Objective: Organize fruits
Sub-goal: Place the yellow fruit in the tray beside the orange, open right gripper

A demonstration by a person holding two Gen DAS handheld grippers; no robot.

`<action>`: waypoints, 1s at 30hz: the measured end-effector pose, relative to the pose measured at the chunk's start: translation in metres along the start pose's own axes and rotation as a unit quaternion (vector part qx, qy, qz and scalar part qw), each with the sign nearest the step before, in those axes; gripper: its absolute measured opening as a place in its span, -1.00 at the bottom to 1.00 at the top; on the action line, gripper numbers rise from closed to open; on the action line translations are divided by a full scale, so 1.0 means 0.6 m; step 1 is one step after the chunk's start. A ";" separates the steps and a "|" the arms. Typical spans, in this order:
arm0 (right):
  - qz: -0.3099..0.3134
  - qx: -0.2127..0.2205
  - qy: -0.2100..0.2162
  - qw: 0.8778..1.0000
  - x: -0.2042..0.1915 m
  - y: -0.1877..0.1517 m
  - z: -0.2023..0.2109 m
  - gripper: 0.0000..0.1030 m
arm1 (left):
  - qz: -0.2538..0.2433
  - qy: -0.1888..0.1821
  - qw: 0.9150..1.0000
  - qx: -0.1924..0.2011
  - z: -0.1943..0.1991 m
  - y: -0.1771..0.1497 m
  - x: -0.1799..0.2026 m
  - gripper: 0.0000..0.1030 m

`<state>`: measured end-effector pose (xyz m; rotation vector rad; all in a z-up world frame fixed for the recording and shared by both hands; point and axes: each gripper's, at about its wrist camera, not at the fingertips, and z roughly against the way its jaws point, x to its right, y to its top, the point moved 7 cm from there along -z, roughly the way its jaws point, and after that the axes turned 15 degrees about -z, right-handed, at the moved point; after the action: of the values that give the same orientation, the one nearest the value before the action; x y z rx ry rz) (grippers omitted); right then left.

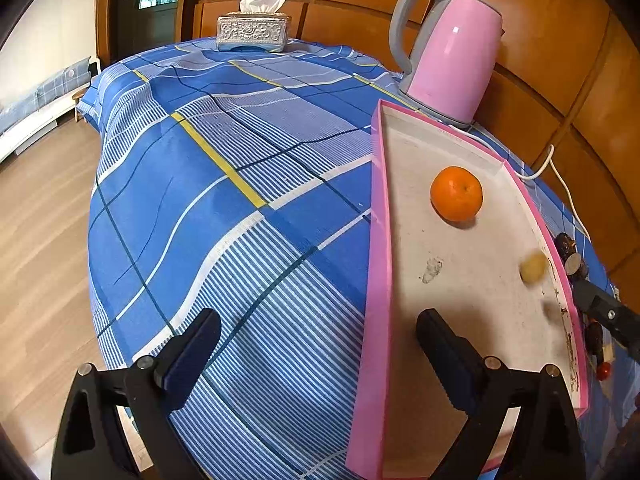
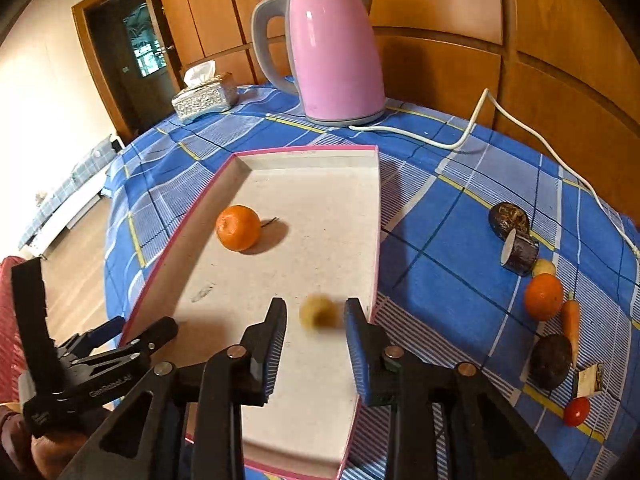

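Now, from the left wrist: the left gripper [image 1: 316, 354] hangs spread wide and empty, one finger over the checked cloth, the other over the near end of the tray [image 1: 380, 264]. An orange [image 1: 456, 193] sits in the tray toward the far end, and a small yellow fruit [image 1: 533, 267] shows blurred close to the tray's right wall, so it looks to be falling or rolling. Beyond stand the kettle [image 1: 448, 52] and the tissue box [image 1: 253, 26].

Over to the right wrist: the right gripper [image 2: 316, 316] is released, jaws apart, with the yellow fruit blurred between the fingertips and clear of both pads, over the tray floor near its right wall. So the drop seems to be the step in hand. To do it well, I'd keep the jaws open and lift straight up, so neither pad nudges the fruit toward the low wall. Outside on the bench wait more pieces: a second orange [image 2: 543, 296], a carrot [image 2: 572, 322], a tomato [image 2: 576, 411], and some dark produce I cannot name. The second orange looks the easiest next pick, with jaws set either side of it, clear of the carrot just beside it.
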<state>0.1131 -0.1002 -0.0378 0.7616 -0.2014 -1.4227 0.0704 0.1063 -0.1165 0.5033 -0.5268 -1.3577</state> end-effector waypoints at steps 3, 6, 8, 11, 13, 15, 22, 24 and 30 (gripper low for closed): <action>0.001 0.010 -0.011 1.000 0.008 -0.004 0.009 -0.38 | -0.001 0.000 1.000 0.000 0.000 0.000 0.001 0.92; -0.021 0.026 -0.016 0.999 0.029 -0.001 0.030 -0.38 | -0.004 -0.001 1.000 0.000 0.001 0.000 0.004 0.92; -0.035 0.035 -0.024 0.998 0.048 -0.001 0.044 -0.38 | -0.008 -0.002 1.000 0.001 0.001 0.000 0.007 0.92; -0.064 0.051 -0.040 0.996 0.089 -0.004 0.069 -0.38 | -0.013 -0.004 1.000 0.001 0.002 0.000 0.010 0.92; -0.090 0.062 -0.055 0.993 0.125 -0.008 0.087 -0.38 | -0.015 -0.004 1.000 0.000 0.003 -0.001 0.012 0.92; -0.119 0.072 -0.071 0.988 0.161 -0.013 0.105 -0.38 | -0.016 -0.005 1.000 0.000 0.004 -0.002 0.013 0.92; -0.217 0.095 -0.165 0.957 0.323 -0.059 0.165 -0.38 | -0.023 -0.007 1.000 0.002 0.006 0.002 0.016 0.92; -0.247 0.100 -0.196 0.944 0.367 -0.075 0.180 -0.38 | -0.023 -0.006 1.000 0.004 0.007 0.006 0.013 0.92; -0.345 0.123 -0.306 0.879 0.499 -0.124 0.232 -0.28 | -0.031 -0.008 0.999 0.018 0.023 0.019 0.013 0.92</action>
<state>0.0283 -0.4261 -0.0688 0.5786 -0.6587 -2.3403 0.0720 0.0996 -0.0982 0.5421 -0.5522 -1.4142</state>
